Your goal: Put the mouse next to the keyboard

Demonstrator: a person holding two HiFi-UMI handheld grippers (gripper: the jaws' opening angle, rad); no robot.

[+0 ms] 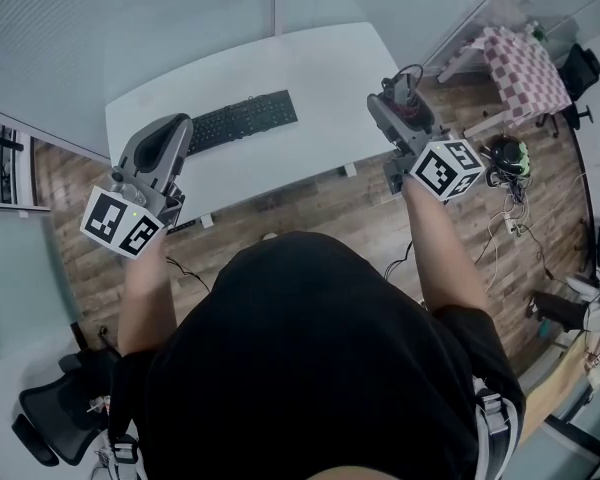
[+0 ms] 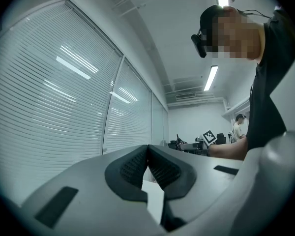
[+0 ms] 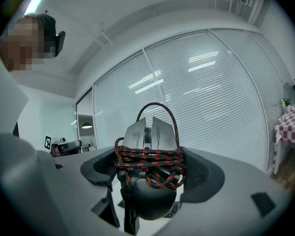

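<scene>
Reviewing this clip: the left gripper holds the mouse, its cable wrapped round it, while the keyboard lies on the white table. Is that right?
Not quite. The right gripper holds the mouse, as the right gripper view shows; the left gripper is shut on nothing. The rest stands: the cable is wrapped round the mouse and the keyboard lies on the white table.

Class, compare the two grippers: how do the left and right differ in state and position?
The left gripper is shut on nothing; the right gripper is shut on the cord-wrapped mouse. The left gripper is near the left end of the keyboard, the right gripper beyond its right end. Both carry marker cubes.
</scene>
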